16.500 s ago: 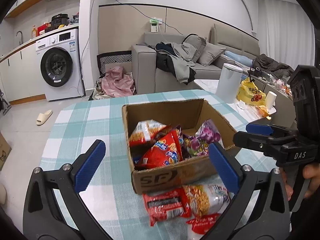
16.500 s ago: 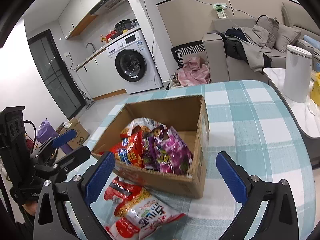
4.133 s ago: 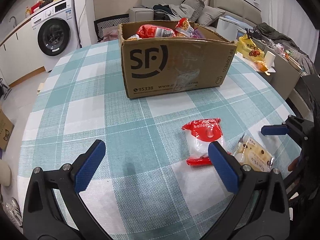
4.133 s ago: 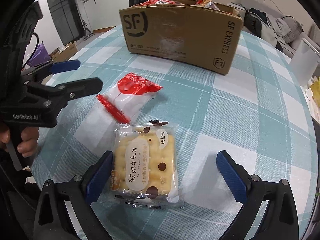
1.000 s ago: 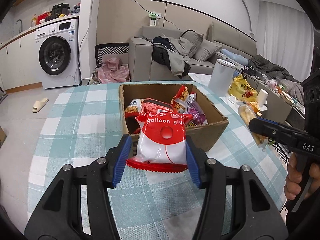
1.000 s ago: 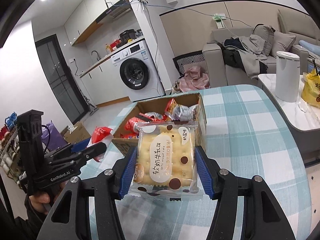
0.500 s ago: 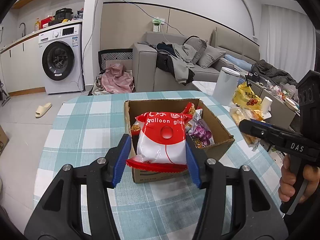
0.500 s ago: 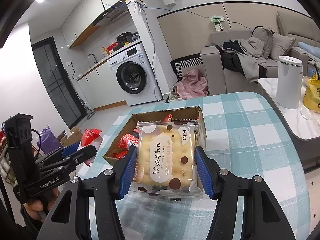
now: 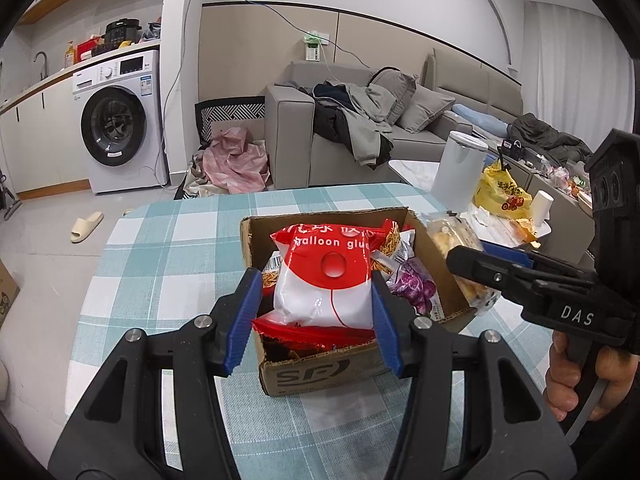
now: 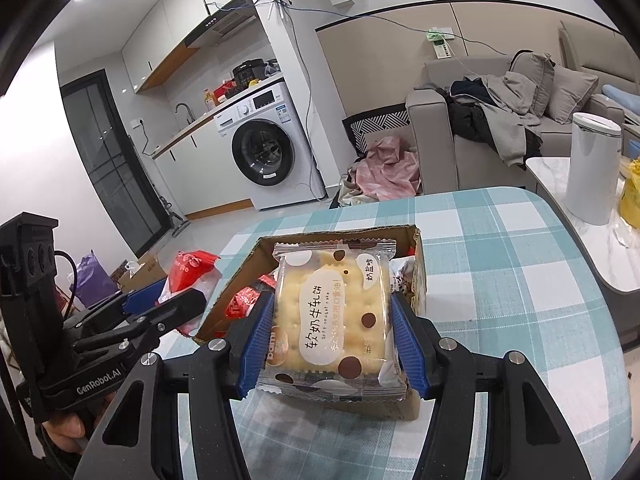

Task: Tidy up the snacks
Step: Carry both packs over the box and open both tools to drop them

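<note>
Left wrist view: a red-and-white packet (image 9: 326,278) printed "balloon glue" is clamped between the blue pads of the left tool (image 9: 316,320), held above the near end of an open cardboard box (image 9: 320,372) marked "SF". Inside the box lie several snack bags, among them a purple one (image 9: 412,286) and red ones low at the front. At the right, the right tool (image 9: 472,268), marked "DAS", grips a pale biscuit pack (image 9: 456,240) just beside the box's right wall; a hand (image 9: 580,376) holds its handle. The box stands on a teal-checked tabletop (image 9: 168,248). Beyond are a white washing machine (image 9: 116,124), a grey sofa (image 9: 360,120) heaped with clothes, a white bin (image 9: 458,168) and a yellow bag (image 9: 502,192).

Right wrist view: the right tool (image 10: 332,336) is closed on the biscuit pack (image 10: 332,312), which reads "Soft nougat cake" and hides much of the box (image 10: 240,276) behind it. The left tool (image 10: 168,300), marked "GenRobot.AI", carries its red packet (image 10: 192,268) left of the box.
</note>
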`<state>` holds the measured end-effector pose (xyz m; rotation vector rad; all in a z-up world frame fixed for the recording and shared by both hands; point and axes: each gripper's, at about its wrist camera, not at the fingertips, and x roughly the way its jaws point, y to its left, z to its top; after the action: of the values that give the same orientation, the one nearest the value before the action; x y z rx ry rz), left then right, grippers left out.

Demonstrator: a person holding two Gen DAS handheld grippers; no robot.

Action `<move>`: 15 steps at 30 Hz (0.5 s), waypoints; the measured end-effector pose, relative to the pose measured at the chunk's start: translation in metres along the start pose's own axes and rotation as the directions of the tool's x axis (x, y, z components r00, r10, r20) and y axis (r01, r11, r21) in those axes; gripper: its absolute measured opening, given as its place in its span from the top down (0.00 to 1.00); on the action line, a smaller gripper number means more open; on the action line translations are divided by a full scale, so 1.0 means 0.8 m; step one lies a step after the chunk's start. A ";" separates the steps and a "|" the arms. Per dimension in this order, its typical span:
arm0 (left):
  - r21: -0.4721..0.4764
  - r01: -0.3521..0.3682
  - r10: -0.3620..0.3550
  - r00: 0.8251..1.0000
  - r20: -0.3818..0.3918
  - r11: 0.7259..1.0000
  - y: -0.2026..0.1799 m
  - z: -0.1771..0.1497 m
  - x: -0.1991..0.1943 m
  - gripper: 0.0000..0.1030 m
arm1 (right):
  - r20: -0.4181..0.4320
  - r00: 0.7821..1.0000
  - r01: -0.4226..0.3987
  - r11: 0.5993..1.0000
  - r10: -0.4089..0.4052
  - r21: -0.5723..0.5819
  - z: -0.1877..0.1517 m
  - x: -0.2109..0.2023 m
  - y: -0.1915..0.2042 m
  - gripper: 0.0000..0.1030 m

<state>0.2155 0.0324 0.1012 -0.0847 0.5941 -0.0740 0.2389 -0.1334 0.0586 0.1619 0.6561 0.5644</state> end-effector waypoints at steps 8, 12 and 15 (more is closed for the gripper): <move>-0.007 -0.001 0.001 1.000 -0.022 1.000 -0.001 0.001 0.039 0.51 | -0.018 1.000 0.015 1.000 -0.015 -0.005 0.002 0.024 -0.004 0.43; 0.001 -0.008 0.008 1.000 -0.023 1.000 -0.001 0.004 0.057 0.51 | -0.027 0.999 0.037 0.999 -0.037 -0.014 0.003 0.039 -0.006 0.43; 0.002 -0.010 0.010 0.999 -0.033 1.000 0.000 0.004 0.068 0.51 | -0.031 0.998 0.051 0.998 -0.052 -0.025 0.000 0.047 -0.007 0.43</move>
<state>0.2625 0.0276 0.0735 -0.0785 0.6271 -0.0665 0.2661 -0.1179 0.0370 0.1130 0.6822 0.5258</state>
